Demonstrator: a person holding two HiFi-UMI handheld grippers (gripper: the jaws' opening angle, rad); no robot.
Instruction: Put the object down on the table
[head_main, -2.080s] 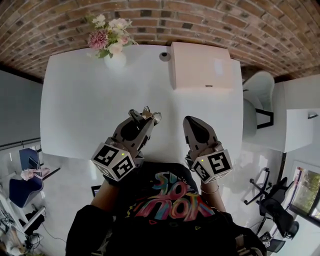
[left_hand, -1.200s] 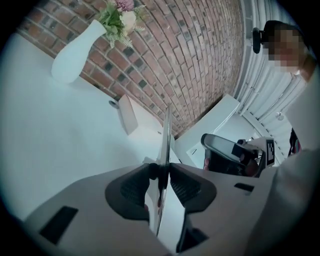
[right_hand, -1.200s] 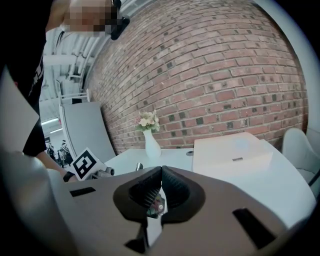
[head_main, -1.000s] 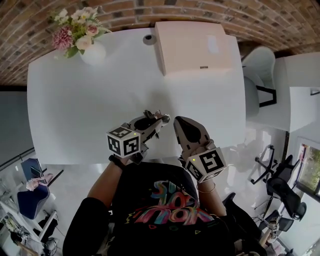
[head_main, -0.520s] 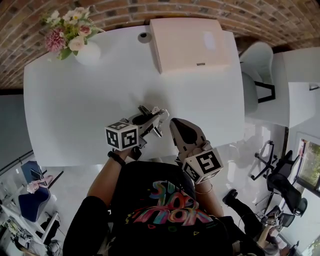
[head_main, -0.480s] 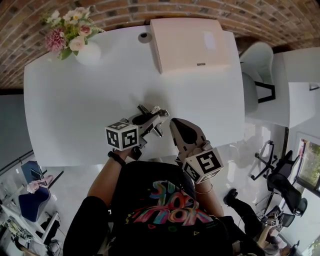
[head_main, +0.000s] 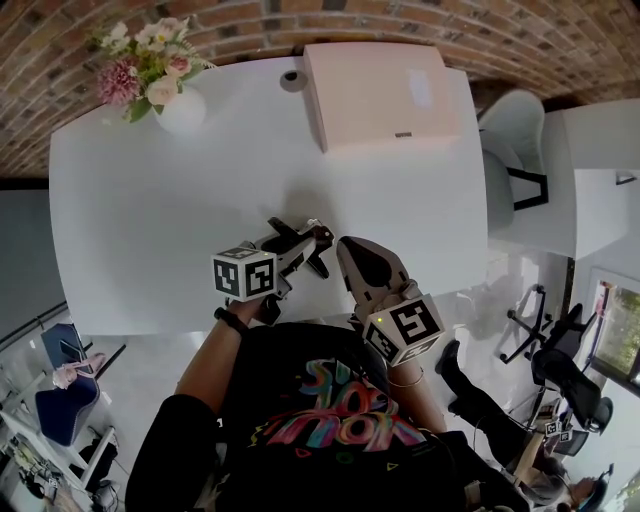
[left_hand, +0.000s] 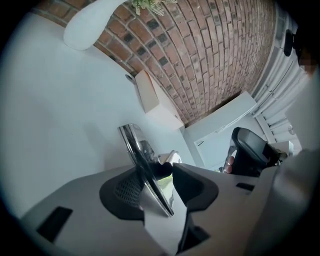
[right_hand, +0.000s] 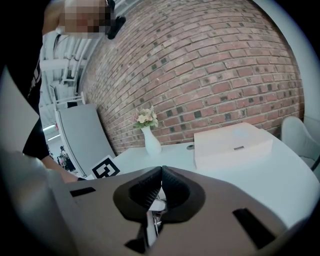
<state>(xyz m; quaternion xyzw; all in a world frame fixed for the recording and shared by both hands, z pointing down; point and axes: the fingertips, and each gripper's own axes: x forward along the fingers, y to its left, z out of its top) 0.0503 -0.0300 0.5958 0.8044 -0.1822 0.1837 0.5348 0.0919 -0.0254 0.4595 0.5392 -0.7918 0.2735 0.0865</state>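
Note:
A shiny metal utensil (head_main: 318, 240) with dark parts sits between the jaws of my left gripper (head_main: 300, 243), low over the white table (head_main: 180, 200) near its front edge. In the left gripper view its bright strip (left_hand: 137, 150) leans against the left jaw, with a gap to the right jaw. My left gripper (left_hand: 157, 172) is opening its jaws and the pads no longer clamp the utensil. My right gripper (head_main: 345, 245) hovers just right of it, shut with nothing between its pads (right_hand: 161, 172).
A vase of flowers (head_main: 165, 95) stands at the table's far left corner. A pale flat box (head_main: 385, 90) lies at the far right, with a small round dark thing (head_main: 292, 80) beside it. A white chair (head_main: 510, 150) stands past the right edge.
The left gripper's jaws have spread a little around the utensil, which has tipped lower toward the table. The right gripper has stayed close beside it.

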